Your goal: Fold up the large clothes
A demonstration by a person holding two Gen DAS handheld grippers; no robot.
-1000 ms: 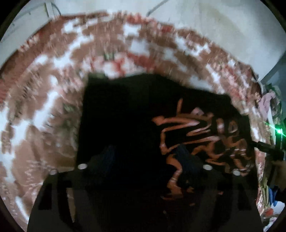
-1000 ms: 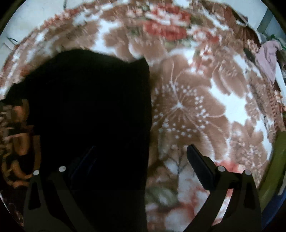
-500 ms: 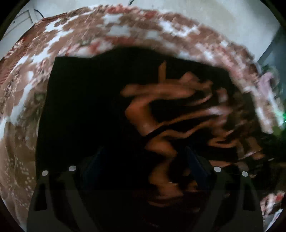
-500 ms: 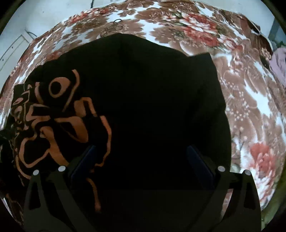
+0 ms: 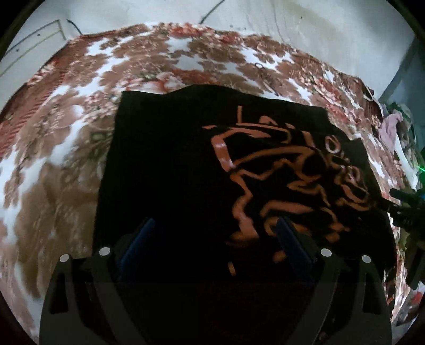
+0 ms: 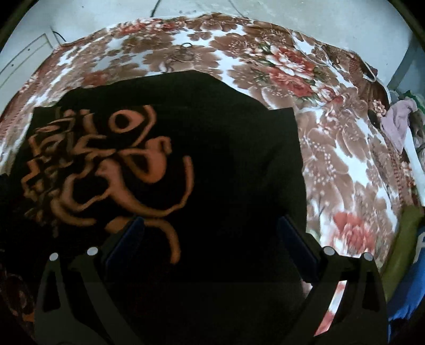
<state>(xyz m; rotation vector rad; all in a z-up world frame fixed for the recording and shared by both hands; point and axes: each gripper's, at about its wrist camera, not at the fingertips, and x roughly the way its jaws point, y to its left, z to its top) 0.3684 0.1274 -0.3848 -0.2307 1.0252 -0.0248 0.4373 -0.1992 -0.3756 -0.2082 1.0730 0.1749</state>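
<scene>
A black T-shirt (image 5: 164, 169) with an orange line graphic (image 5: 287, 175) lies spread on a bed covered by a brown, red and white floral blanket (image 5: 66, 148). In the left wrist view, the left claw (image 5: 215, 238) hangs over the shirt's near part with its two blue-padded fingers (image 5: 138, 238) spread wide, nothing between them. The graphic sits toward the right of this view, and the right claw's dark body pokes in at the far right edge. In the right wrist view, the right claw (image 6: 209, 236) is also wide apart and holds nothing, above the same T-shirt (image 6: 239, 164), with the graphic (image 6: 106, 164) to its left. The blanket (image 6: 345, 159) shows bare to the right. A heap of loose clothes (image 6: 401, 116) sits at the bed's far right edge, beside a pale wall (image 6: 292, 16)
</scene>
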